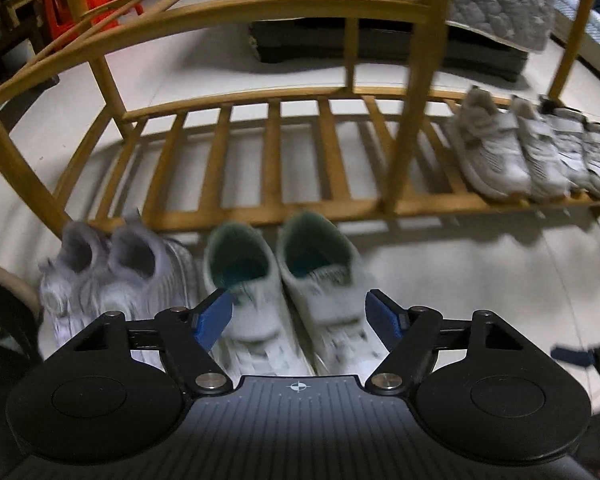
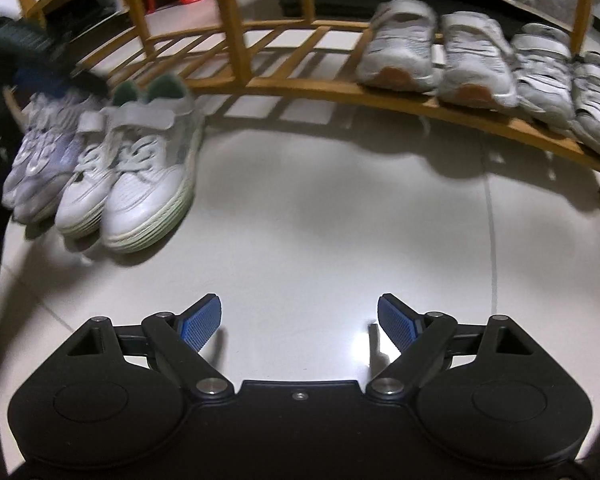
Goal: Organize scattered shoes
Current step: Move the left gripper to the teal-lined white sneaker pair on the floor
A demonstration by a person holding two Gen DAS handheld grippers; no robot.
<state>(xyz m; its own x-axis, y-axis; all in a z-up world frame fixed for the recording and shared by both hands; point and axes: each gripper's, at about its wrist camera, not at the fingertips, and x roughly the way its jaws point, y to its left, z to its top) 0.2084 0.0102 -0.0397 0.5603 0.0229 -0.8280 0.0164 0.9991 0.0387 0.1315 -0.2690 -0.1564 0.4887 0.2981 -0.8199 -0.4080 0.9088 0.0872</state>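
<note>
Two pairs of shoes on the floor before the rack, both grippers empty.

The left gripper (image 1: pixel 299 314) hangs over the white pair (image 1: pixel 288 280), jaws apart, pads not pressing it; the grey pair (image 1: pixel 112 272) is just beside. The right gripper (image 2: pixel 300 320) is spread over bare floor (image 2: pixel 340 220). Four shoes (image 2: pixel 488 64) sit on the rack (image 2: pixel 300 84).

Legible text, labels, brands, numbers: none. Sole marking: crosshair sign (image 1: pixel 298 387) on the left gripper (image 1: pixel 299 316) body.
</note>
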